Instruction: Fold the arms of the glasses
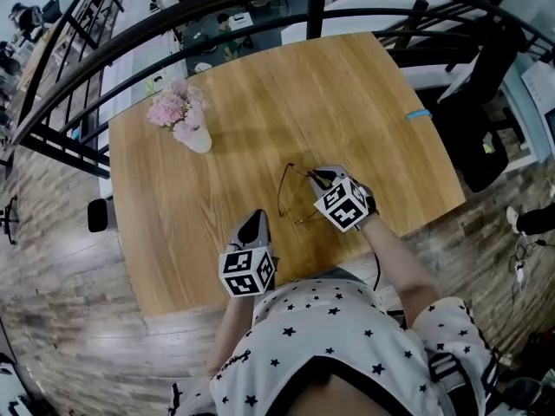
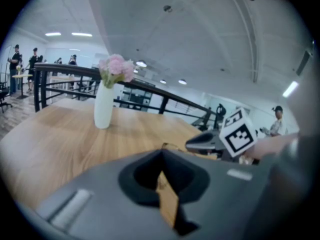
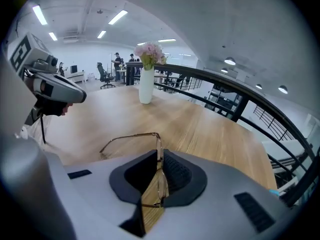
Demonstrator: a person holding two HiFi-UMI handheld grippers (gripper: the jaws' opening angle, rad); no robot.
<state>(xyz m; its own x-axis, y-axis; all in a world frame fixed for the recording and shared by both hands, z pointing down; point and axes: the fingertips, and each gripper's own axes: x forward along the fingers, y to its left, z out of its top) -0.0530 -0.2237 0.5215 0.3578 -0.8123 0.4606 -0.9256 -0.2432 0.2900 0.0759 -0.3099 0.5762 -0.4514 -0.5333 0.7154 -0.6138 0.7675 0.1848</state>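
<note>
Glasses (image 3: 158, 143): thin gold wire frame, clear lenses, front edge-on between right gripper (image 1: 321, 177) jaws, one arm spread open leftward (other hard to make out), low over wood table (image 3: 215, 126).

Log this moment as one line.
right claw: shut on glasses front | left claw: shut, empty, over table | visible arm: unfolded | fold: not started

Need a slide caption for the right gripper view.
Right gripper closed on the glasses at the front frame, one arm open over the wooden table, flower vase behind.
</note>
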